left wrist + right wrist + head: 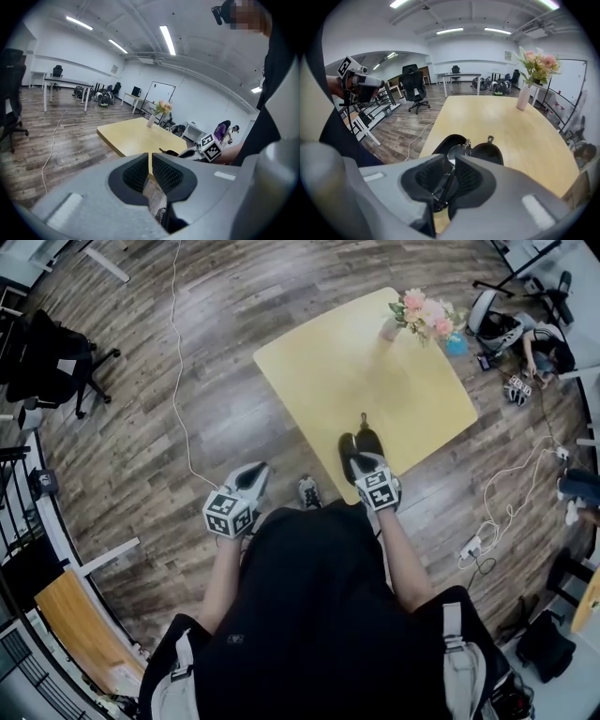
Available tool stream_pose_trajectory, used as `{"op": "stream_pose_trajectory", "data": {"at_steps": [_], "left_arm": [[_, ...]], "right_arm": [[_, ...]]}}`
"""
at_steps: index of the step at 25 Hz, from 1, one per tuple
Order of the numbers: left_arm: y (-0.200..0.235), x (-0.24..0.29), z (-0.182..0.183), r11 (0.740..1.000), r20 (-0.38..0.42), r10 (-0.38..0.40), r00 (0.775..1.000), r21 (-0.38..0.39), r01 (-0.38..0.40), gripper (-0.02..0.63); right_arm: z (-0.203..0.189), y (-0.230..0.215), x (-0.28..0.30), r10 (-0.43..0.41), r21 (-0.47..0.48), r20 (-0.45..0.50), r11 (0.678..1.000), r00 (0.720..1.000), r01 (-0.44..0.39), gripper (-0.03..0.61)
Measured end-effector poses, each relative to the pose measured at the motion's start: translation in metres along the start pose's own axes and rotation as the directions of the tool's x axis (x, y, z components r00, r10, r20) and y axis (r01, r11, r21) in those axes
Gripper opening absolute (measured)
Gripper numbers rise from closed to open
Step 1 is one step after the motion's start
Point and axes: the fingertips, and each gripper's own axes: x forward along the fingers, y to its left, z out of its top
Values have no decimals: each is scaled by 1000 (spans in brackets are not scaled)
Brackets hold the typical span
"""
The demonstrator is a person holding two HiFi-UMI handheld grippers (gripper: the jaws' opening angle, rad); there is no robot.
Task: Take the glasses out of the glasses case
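Observation:
A black glasses case (pixel 358 443) lies open near the front edge of the yellow table (pixel 375 362). In the right gripper view its two halves (pixel 487 152) are spread apart, with the dark-framed glasses (pixel 457 151) resting in them. My right gripper (pixel 449 178) hangs just over the case, shut on a thin dark part of the glasses' frame. In the head view this gripper (pixel 364 456) covers the near end of the case. My left gripper (pixel 253 472) is off the table's left corner, over the floor. Its pads (pixel 161 171) are closed together with nothing between them.
A vase of pink flowers (pixel 422 315) stands at the table's far corner. A white cable (pixel 178 381) runs over the wooden floor to the left. A black office chair (pixel 47 362) stands far left; bags, gear and a power strip (pixel 469 547) lie to the right.

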Motion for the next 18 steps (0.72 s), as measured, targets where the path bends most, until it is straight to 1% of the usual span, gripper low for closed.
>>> {"op": "stream_pose_trajectory", "data": {"at_steps": [4,7,10,18], "left_arm": [[7,-7,-2,1000,6,12,1000,-10,-12,32],[10,-9,1,1000,14,16,1000,-11,-16,32],[13,-11,1,1000,15,19,1000,-15,-19,32],[18,-10,-1,1000,9,21,1000,-19,-20,32]], "right_arm": [[1,-5,8,-40,-4,-35,999,999,40,75],[-4,-7,14,-54,8,-72,998,996,55,75],[-8,-8,18,-60,25,-97,998,994,62,75],[-11,-13,24,-53,77,-125,995,991,63,74]]}}
